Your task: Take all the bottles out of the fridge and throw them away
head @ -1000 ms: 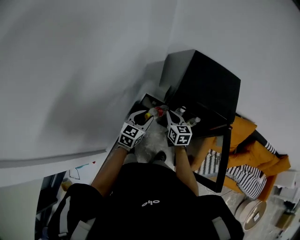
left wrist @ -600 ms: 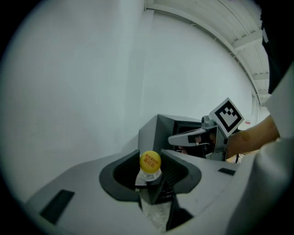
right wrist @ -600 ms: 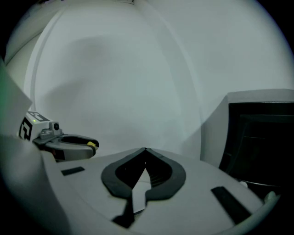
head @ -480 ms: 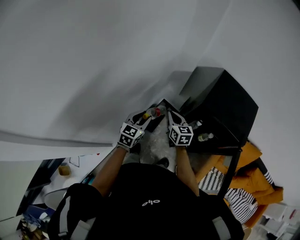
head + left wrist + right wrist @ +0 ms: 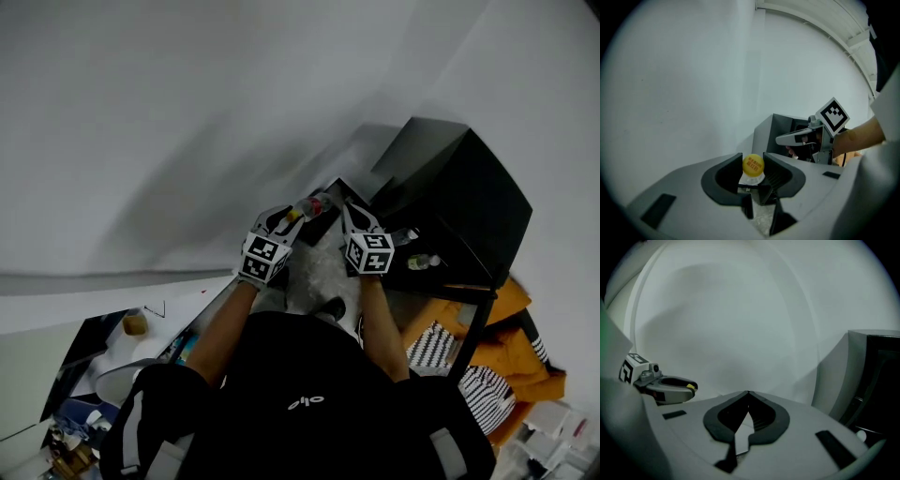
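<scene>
The plain white wall is the biggest thing on my screens and fills most of every view. Against it stands the black box-shaped fridge, with its door swung open. Lower in the head view, the person in a black top holds both tools out side by side, just in front of the fridge.

The left gripper is clamped on a small clear plastic bottle. Its dark pads press in from both sides at the round yellow cap, which faces that gripper's camera. The bottle is outside the fridge, held in the air in front of the wall. The right gripper has its jaws closed tip to tip with nothing between them, and the fridge stands off to its right.

Two more small clear bottles lie at the fridge's open front. From the head view I cannot tell which shelf they are on.

The smallest detail is the writing. Red print runs across the top of the yellow cap, but it is too fine for me to read. The marker cube on the right tool shows black-and-white square patterns and no letters.
</scene>
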